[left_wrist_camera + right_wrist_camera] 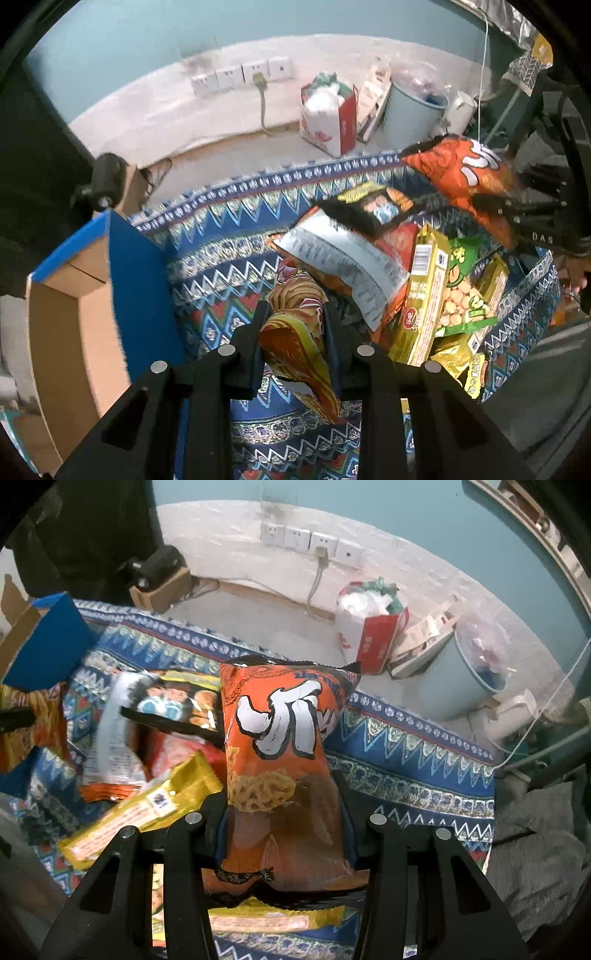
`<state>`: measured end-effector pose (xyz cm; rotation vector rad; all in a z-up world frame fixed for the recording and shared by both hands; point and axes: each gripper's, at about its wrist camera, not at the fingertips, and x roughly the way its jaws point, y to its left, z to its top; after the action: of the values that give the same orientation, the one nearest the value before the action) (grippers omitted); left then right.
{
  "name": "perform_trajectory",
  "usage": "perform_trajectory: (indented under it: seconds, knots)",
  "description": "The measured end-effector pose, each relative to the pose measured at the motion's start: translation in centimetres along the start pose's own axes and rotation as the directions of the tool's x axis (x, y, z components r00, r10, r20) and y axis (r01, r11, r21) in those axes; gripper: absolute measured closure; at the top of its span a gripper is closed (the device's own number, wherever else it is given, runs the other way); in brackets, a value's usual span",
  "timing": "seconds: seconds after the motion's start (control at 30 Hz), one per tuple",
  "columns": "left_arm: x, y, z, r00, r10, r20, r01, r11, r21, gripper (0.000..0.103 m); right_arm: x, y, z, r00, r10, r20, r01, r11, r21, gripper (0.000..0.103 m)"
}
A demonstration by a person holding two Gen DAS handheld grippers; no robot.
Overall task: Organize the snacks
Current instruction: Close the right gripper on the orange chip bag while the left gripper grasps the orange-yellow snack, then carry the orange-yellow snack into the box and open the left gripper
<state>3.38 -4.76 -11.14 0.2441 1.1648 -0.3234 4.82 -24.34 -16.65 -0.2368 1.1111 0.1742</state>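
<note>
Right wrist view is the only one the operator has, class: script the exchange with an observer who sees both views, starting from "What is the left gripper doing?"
Operator: What is the left gripper doing?
Observer: The left gripper is shut on a yellow-orange snack packet.
Operator: Is the blue cardboard box open?
Observer: Yes, the blue cardboard box shows a bare brown inside, left of that packet.
Operator: What lies beyond my gold packet?
Observer: A green-and-gold nut packet lies beside the gold packet in the pile.
</note>
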Motion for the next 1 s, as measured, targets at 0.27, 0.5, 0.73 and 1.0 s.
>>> perform_trajectory:
  seconds: [0.27, 0.5, 0.73, 1.0]
  knots:
    - [-3.4, 1.0, -0.5, 0.995, 0.045, 0.090, -0.043, 0.999, -0.024, 0.075, -3.6, 1.5, -0.3, 0.997, 0.014, 0.073, -0.015, 1.000, 0.013, 0.058]
    - [-5.7, 2.6, -0.8, 0.983, 0.088, 0.158, -0.080, 0.995, -0.055, 0.076, -6.2, 3.2, 0.3, 0.990, 0.038, 0.135, -0.040, 0.999, 0.015, 0.058]
    - [-7.6, 5.0, -1.1, 0.972, 0.121, 0.201, -0.101, 0.989, -0.107, 0.076, -7.8, 6.0, 1.9, 0.980, 0.087, 0.181, -0.087, 0.996, -0.009, 0.058]
    - [-9.0, 8.3, -2.0, 0.963, 0.156, 0.219, -0.119, 0.978, -0.174, 0.076, -8.4, 9.9, 4.2, 0.971, 0.138, 0.195, -0.127, 0.990, -0.067, 0.058]
